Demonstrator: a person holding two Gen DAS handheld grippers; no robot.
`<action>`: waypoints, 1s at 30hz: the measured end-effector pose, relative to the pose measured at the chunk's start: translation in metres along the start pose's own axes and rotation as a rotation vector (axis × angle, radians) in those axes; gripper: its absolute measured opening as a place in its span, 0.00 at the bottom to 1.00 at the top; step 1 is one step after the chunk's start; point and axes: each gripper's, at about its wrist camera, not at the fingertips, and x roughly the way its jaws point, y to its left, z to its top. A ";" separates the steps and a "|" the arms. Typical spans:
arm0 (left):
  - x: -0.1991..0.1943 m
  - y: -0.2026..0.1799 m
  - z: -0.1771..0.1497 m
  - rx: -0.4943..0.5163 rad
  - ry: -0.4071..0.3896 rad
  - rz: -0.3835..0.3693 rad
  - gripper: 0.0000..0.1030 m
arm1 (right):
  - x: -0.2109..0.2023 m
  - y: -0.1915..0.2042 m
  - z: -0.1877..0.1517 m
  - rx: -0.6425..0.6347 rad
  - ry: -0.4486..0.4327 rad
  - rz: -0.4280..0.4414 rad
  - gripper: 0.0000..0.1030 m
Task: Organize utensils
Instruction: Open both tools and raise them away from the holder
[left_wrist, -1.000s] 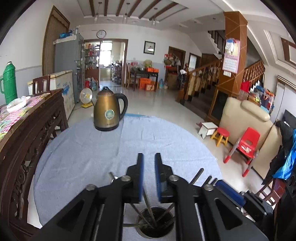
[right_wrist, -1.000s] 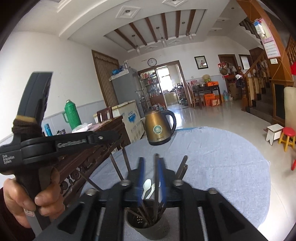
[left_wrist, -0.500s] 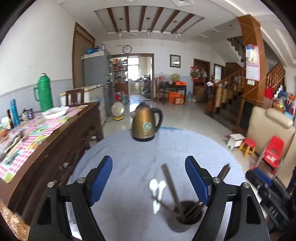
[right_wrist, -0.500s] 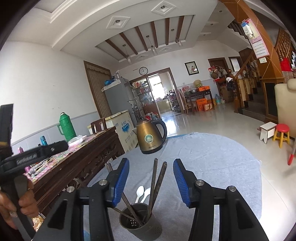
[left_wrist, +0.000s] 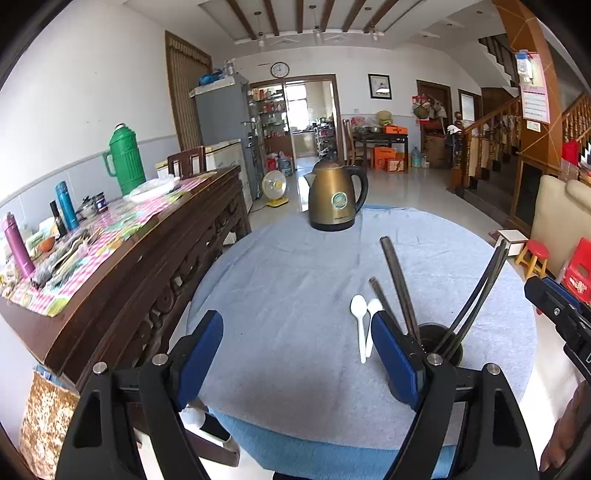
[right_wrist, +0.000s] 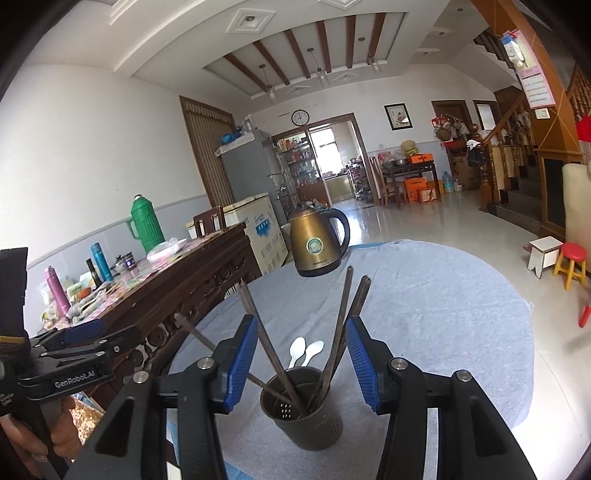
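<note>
Both tools are spread wide with nothing between the blue pads. The left tool (left_wrist: 297, 352) sits low over the near edge of the round worktop (left_wrist: 295, 280), which has a pale blue-grey cloth on it, and its right pad overlaps the dark utensil holder (left_wrist: 441, 343) from that camera's angle. The right tool (right_wrist: 301, 363) hangs just above that same holder (right_wrist: 301, 417), so the perforated cup shows right in the gap between its pads.

The chopsticks (right_wrist: 338, 332) are standing in the holder, dark ones, fanned out and leaning different ways. A couple tilt left toward the wooden sideboard (left_wrist: 122, 254), the rest lean right.

Just past the holder, two white spoons (left_wrist: 364, 325) lie flat on the cloth, side by side and touching or close to it, bowls pointing away from the cameras. Not in the holder.

Further back near the far edge of the worktop there's a bronze electric kettle (left_wrist: 337, 197), upright, handle to the right.

Off to the left, the sideboard has a checkered cover with bottles on it and a green thermos (left_wrist: 123, 158).
</note>
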 end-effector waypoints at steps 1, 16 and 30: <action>-0.001 0.002 -0.001 -0.004 0.002 0.001 0.80 | 0.000 0.001 -0.001 -0.001 0.003 0.000 0.51; 0.022 0.007 -0.021 -0.009 0.069 0.016 0.80 | 0.013 0.010 -0.015 -0.003 0.077 0.015 0.51; 0.060 0.023 -0.036 -0.050 0.164 0.043 0.80 | 0.034 -0.002 -0.044 0.016 0.186 0.005 0.51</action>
